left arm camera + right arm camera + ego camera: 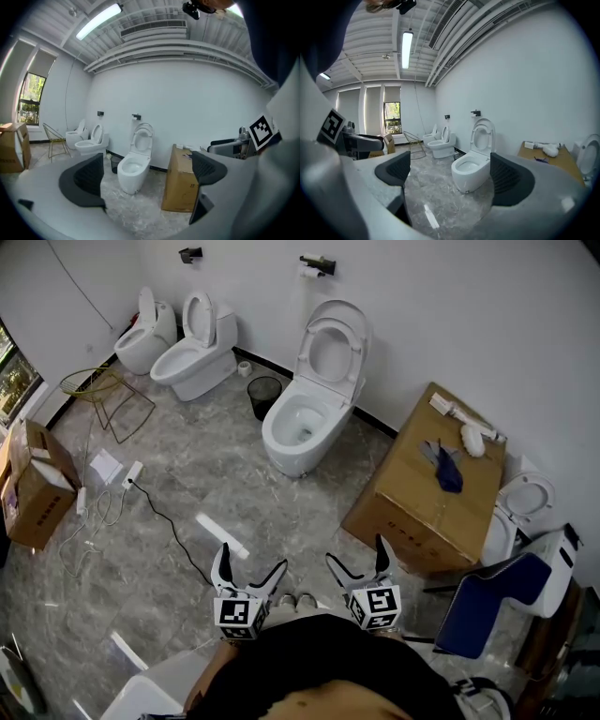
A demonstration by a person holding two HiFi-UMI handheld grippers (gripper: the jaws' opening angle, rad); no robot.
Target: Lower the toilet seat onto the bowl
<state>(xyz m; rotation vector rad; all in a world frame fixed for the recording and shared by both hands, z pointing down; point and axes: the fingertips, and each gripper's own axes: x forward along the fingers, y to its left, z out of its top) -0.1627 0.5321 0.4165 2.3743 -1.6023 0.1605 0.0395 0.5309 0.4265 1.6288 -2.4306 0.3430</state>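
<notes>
Left gripper [251,563]: lowest in the head view, closest to the person; jaws spread wide, nothing between them
Right gripper [356,557]: just beside the left one; jaws likewise spread wide and empty; both are well apart from the toilet bowl
Small cardboard box [36,486]: far left on the floor, top flaps loose; contents cannot be made out
Back-left toilet [192,357]: against the wall, lid up; a second one [142,338] stands just beside it
Waste bin [264,396]: dark, on the floor near the wall, just left of the toilet bowl; contents cannot be made out
Toilet bowl [298,427]: middle of the room, back to the wall; uncovered, white inside
Toilet seat [311,351]: raised, standing upright against the lid behind it; not resting on the bowl
Large cardboard box [427,488]: right of the bowl, closed; on its top lie a blue item [448,470] and a white brush-like item [473,439]
Right-hand toilet [520,507]: behind the large box, seat up
Blue chair [487,601]: far right, near the right gripper
</notes>
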